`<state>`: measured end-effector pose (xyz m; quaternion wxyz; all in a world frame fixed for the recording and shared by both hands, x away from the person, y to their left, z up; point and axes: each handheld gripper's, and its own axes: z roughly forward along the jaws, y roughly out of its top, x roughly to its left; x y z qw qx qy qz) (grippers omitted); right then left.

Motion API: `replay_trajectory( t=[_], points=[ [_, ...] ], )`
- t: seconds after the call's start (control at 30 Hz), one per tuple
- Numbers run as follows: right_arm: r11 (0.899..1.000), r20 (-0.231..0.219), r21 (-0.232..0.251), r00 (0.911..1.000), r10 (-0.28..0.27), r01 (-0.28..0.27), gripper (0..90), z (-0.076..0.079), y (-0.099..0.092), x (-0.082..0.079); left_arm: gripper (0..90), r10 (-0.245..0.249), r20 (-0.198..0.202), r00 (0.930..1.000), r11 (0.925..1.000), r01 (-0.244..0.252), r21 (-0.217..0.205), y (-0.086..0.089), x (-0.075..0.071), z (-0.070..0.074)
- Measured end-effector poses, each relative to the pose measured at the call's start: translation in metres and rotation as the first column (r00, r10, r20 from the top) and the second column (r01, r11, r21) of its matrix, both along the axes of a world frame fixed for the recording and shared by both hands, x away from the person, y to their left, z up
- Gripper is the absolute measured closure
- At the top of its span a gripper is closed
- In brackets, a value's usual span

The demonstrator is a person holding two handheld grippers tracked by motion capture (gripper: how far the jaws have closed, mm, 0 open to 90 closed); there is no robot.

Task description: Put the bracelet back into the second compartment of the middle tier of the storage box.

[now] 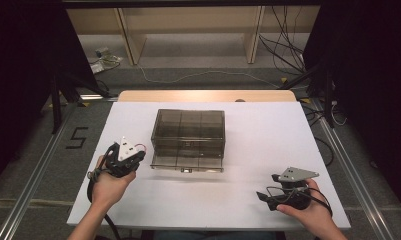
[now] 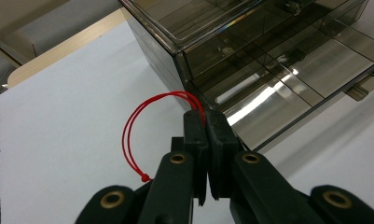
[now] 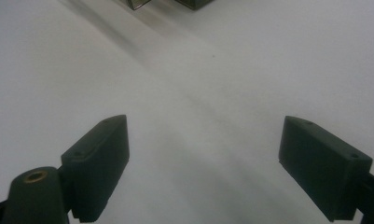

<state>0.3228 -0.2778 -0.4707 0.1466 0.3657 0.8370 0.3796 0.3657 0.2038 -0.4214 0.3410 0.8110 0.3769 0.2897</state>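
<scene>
We hold the left tongs [image 1: 138,149] at the left side of the white counter [image 1: 268,150], just beside the near left corner of the smoky clear plastic box [image 1: 188,140]. In the left gripper view our left tongs [image 2: 206,122] have their jaws pressed together on a thin red string [image 2: 131,135], which is pinched at the tips. The string loops out to the left of the jaws and ends in a small knot that hangs down beside them. From above, the red string [image 1: 142,147] shows as a faint bit of red at the tips, close to the box's left wall.

The box sits mid-counter, its lid down, and the dividers inside mark out several compartments; a small latch shows on its near face. In the left gripper view the box [image 2: 268,60] rises right beyond the jaws, its corner nearest them.

Our right tongs [image 1: 262,197] rest at the near right of the counter, well apart from the box, pointing left. In the right gripper view these tongs [image 3: 203,163] stand wide open with bare counter [image 3: 198,93] between the jaws and nothing in them.
</scene>
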Motion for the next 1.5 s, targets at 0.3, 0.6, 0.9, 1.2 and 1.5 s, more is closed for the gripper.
replay_trajectory(
  t=[0.3,0.6,0.9,1.2,1.5],
  points=[
    [1.0,-0.001,0.003,1.0,-0.003,0.003,16.8,0.0,0.0,0.001,87.7,-0.001,0.021,0.9998,0.9998,0.002,-0.018,-0.003,0.0,0.003],
    [1.0,0.001,0.003,1.0,-0.005,0.005,16.8,0.0,0.0,0.0,87.7,-0.011,0.027,0.9996,0.9998,0.012,-0.017,-0.008,0.0,0.004],
    [1.0,0.002,-0.001,1.0,0.0,0.0,16.8,0.0,0.0,0.001,87.7,-0.009,0.042,0.9991,0.9995,0.01,-0.03,-0.009,0.001,0.005],
    [1.0,0.001,0.001,1.0,-0.001,0.001,16.8,0.0,0.0,0.001,87.7,-0.015,0.041,0.9991,0.9993,0.016,-0.035,-0.011,0.001,0.005],
    [1.0,-0.001,0.003,1.0,-0.003,0.003,16.8,0.0,0.0,0.001,87.8,-0.026,0.049,0.9984,0.9991,0.028,-0.032,-0.016,0.001,0.007]
  ],
)
